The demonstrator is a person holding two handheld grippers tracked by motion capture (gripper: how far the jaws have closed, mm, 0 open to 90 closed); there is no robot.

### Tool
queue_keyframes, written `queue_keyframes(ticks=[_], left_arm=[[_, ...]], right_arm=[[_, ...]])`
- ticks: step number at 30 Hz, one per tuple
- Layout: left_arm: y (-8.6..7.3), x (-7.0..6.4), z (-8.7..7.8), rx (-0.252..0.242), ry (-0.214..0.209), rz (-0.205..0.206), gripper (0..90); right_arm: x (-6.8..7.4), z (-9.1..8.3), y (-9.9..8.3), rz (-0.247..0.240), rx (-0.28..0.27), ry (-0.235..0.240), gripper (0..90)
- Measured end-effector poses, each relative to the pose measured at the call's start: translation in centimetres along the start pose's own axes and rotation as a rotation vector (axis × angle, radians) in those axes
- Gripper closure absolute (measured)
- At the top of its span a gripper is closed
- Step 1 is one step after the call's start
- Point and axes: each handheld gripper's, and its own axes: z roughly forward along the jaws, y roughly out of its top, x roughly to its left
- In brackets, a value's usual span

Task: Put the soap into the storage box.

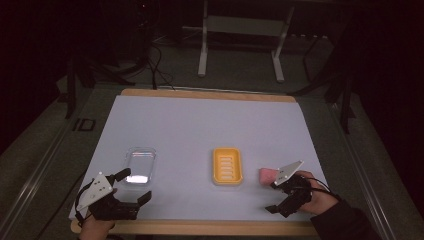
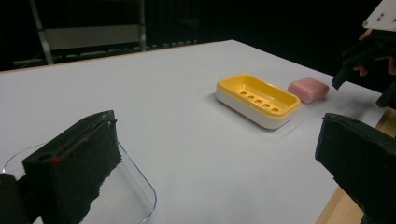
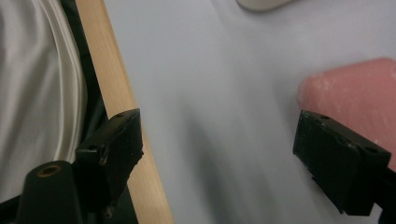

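A pink soap bar [image 1: 267,174] lies on the white mat just right of a yellow soap dish [image 1: 227,166]. My right gripper [image 1: 272,196] is open near the front edge, one jaw beside the bar. In the right gripper view the gripper [image 3: 219,144] has bare mat between its jaws, and the soap bar [image 3: 359,93] lies just past the right jaw. My left gripper [image 1: 134,186] is open at the front left, next to a clear dish [image 1: 140,165]. The left gripper view shows its gripper [image 2: 215,154] spread wide, with the clear dish [image 2: 135,196], the soap dish [image 2: 257,98] and the soap bar [image 2: 308,88].
The white mat [image 1: 200,125] covers a wooden table, whose front edge [image 3: 116,93] runs close to my right gripper's left jaw. Pale cloth [image 3: 32,93] hangs beyond that edge. A metal frame [image 1: 240,45] stands on the floor behind the table.
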Motion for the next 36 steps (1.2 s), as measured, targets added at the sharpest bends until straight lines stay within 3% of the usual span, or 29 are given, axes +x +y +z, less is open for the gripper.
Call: queue_keyframes(ticks=[6,11,20,23,30,36], left_arm=[[0.0,0.0,0.0,0.000,0.000,-0.001,0.2],[0.0,0.0,0.0,0.000,-0.002,-0.001,0.2],[0.0,0.0,0.1,0.006,-0.003,0.005,0.2],[0.0,0.0,0.1,0.005,-0.003,0.005,0.2],[0.0,-0.1,0.2,0.011,-0.004,0.008,0.2],[0.0,-0.1,0.2,0.015,-0.005,0.011,0.2]], right_arm=[[-0.4,-0.1,-0.2,0.018,0.114,0.010,19.9],[-0.7,-0.7,-0.1,0.028,0.144,-0.003,19.9],[-1.8,-1.8,0.1,0.043,0.254,-0.034,19.2],[-2.0,-1.9,0.0,0.039,0.270,-0.038,19.3],[-2.8,-2.1,-0.4,0.002,0.372,-0.058,19.4],[-3.4,-2.5,-0.3,-0.029,0.397,-0.070,19.8]])
